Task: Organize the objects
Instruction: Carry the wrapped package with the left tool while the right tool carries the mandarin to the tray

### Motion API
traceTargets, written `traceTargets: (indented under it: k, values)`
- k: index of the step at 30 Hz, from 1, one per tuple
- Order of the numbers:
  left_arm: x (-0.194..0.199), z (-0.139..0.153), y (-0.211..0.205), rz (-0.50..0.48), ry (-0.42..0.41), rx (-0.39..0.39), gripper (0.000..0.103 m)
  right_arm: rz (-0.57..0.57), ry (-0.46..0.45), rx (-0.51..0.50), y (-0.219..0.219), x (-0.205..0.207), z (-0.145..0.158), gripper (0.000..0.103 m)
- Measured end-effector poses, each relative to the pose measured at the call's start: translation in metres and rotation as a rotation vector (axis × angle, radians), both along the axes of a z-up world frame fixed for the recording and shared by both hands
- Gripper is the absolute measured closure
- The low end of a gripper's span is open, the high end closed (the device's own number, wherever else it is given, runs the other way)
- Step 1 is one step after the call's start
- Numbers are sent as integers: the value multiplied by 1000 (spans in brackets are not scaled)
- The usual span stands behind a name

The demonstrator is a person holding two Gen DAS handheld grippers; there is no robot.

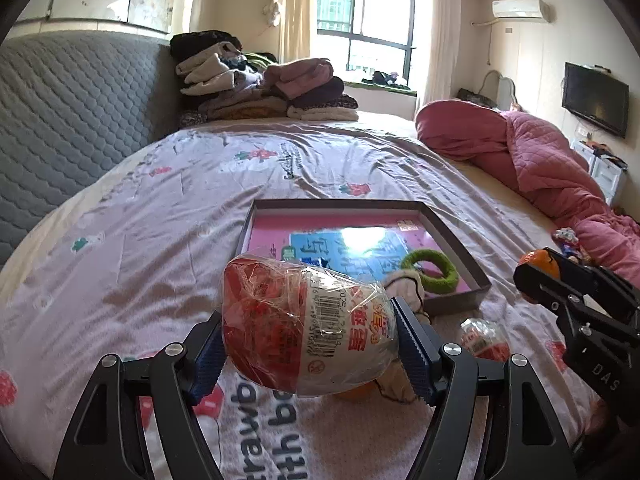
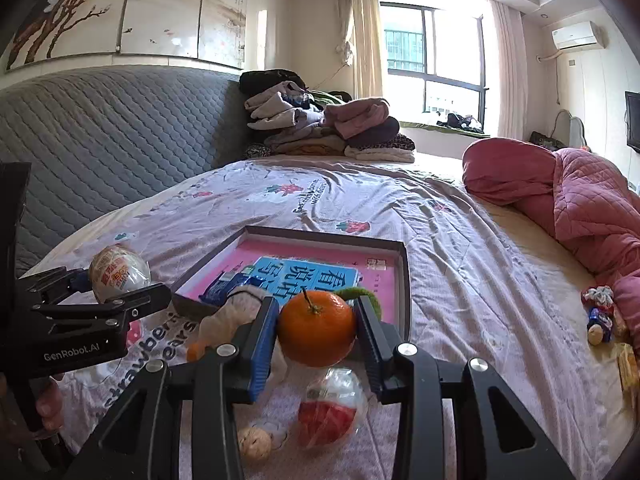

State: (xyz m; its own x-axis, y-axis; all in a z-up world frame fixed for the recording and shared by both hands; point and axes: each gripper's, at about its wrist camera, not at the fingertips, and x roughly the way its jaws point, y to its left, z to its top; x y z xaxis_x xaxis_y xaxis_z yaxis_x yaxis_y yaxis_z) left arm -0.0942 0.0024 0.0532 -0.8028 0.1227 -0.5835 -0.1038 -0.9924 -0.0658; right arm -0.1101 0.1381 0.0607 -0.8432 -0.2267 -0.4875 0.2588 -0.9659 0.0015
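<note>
My left gripper is shut on a plastic-wrapped red and white toy egg, held above the bed just short of the tray. It also shows at the left of the right wrist view. My right gripper is shut on an orange tangerine, held over the near edge of the dark-rimmed tray. The tray holds a pink and blue booklet, a green ring and a blue packet. A second wrapped egg lies on the sheet below the tangerine.
A cream sock or cloth toy lies at the tray's near corner, a small pale ball beside the egg. Small toys sit by the pink quilt at right. Folded clothes are stacked by the grey headboard.
</note>
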Motion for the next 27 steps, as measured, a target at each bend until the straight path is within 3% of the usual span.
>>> traceTargets:
  k: [27]
  values:
    - [-103, 15, 4, 6, -27, -18, 27, -5, -15, 45, -3, -93, 18, 64]
